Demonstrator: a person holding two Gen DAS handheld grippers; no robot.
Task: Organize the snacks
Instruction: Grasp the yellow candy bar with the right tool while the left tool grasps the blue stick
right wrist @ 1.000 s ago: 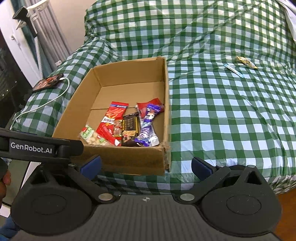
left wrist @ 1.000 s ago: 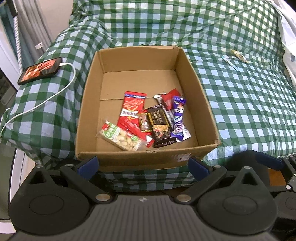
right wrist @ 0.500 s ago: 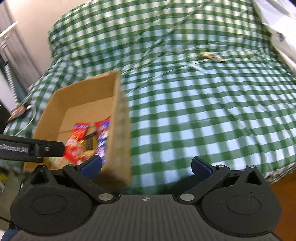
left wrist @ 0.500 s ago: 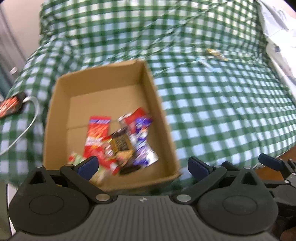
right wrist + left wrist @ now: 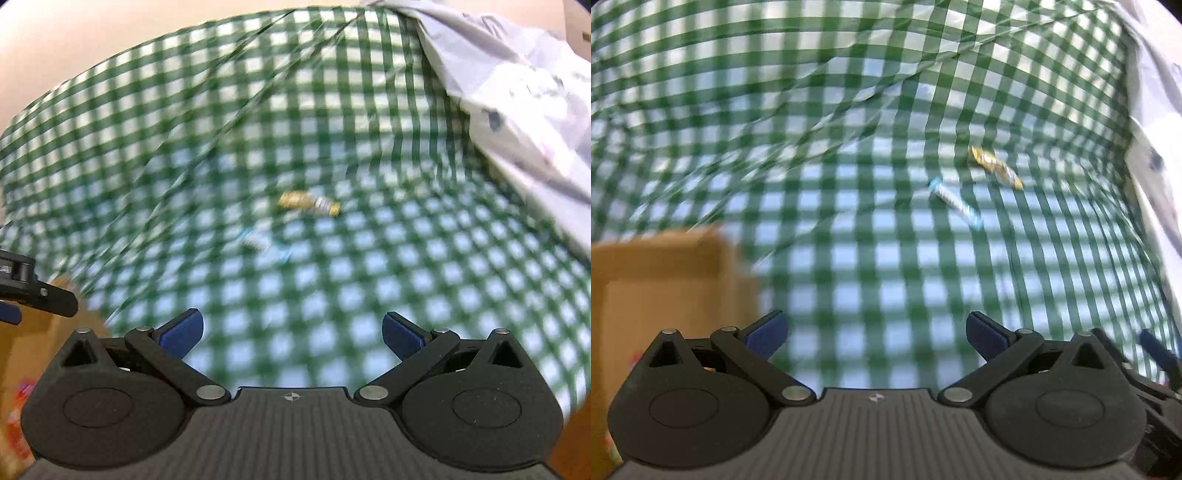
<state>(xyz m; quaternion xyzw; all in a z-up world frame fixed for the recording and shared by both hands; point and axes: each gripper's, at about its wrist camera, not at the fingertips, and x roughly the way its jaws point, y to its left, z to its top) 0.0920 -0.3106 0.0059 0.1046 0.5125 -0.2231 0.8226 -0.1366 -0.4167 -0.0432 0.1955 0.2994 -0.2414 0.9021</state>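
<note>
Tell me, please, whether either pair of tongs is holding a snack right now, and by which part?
Nothing is held: the left tongs and right tongs are both open and empty above the checked cloth.

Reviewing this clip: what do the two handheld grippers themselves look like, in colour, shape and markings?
Both look alike. The left gripper and right gripper each have a dark grey ribbed body with a small round crosshair mark, two black round housings, black linkage bars with silver pivot pins, and blue fingertip pads. No cables or sleeves show.
</note>
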